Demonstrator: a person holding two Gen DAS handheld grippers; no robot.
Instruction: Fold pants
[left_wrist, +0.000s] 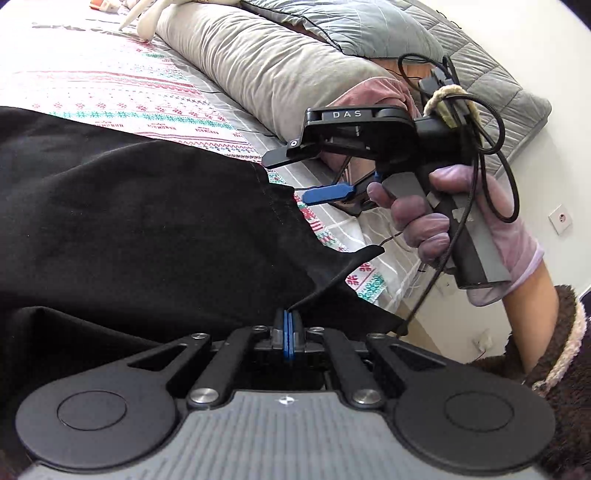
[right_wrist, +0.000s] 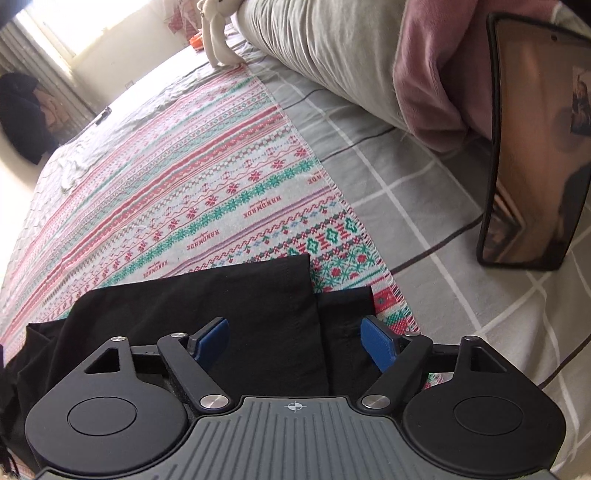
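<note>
Soft, limp black pants (left_wrist: 147, 221); left tool (left_wrist: 288, 325) clamped on hem corner, right tool (right_wrist: 295, 343) apart over the other hem, best pinched at its edge.

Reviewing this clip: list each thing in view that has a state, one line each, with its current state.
Left tool: shut, pinching an edge of the pants.
Right tool: open, fingers straddling the pants hems, pads not pressing.
Black pants: spread on the blanket, legs overlapped, one edge lifted.
Patterned blanket: laid flat on the bed.
Phone: propped upright against the pink cloth, screen dark.
Grey pillow: lying along the bed.
</note>
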